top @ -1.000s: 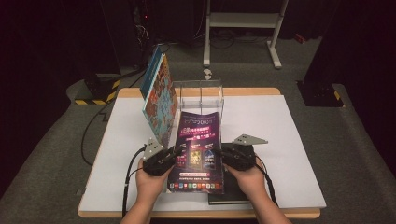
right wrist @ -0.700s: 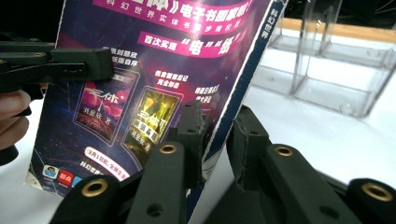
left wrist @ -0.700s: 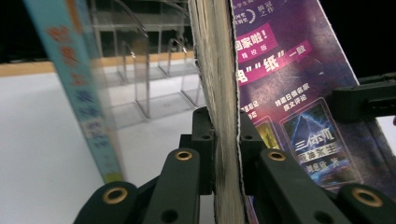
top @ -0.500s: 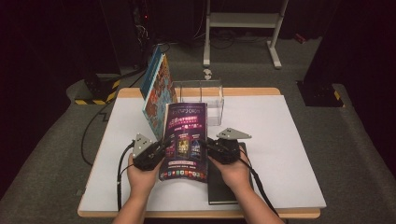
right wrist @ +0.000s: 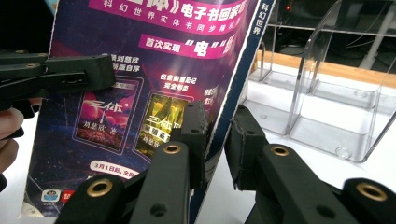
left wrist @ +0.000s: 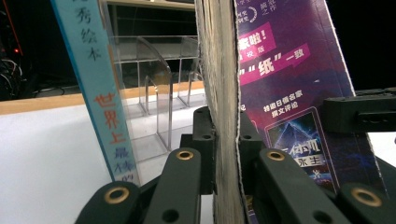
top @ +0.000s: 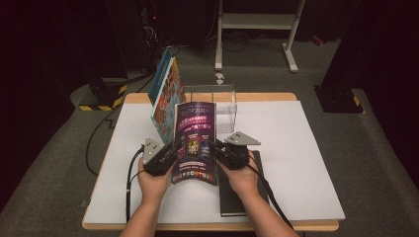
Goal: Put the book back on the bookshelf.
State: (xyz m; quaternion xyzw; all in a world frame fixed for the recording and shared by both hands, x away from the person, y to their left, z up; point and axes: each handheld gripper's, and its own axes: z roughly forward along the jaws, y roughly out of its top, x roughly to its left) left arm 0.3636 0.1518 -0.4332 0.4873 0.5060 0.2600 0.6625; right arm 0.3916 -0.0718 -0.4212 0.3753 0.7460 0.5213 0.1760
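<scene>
On the far left, a colourful picture book (top: pixel 167 96) is leaning upright against the clear acrylic rack (top: pixel 225 106) at the far side of the desk (top: pixel 306 148). I am holding the purple book (top: pixel 196 143) upright just in front of that rack, off the desk, pinched from both sides. My left tool (top: pixel 174 148) is clamped tight on its page edge, and my right tool (top: pixel 213 147), which has just been closing, is gripping the spine edge. A dark notebook (top: pixel 242 197) is lying flat near me on the right. The risk I am judging: the cover is bowing, so the book could buckle or slip, or knock over the leaning picture book beside it. Both hands are sitting low, tools angled inward and slightly forward.
</scene>
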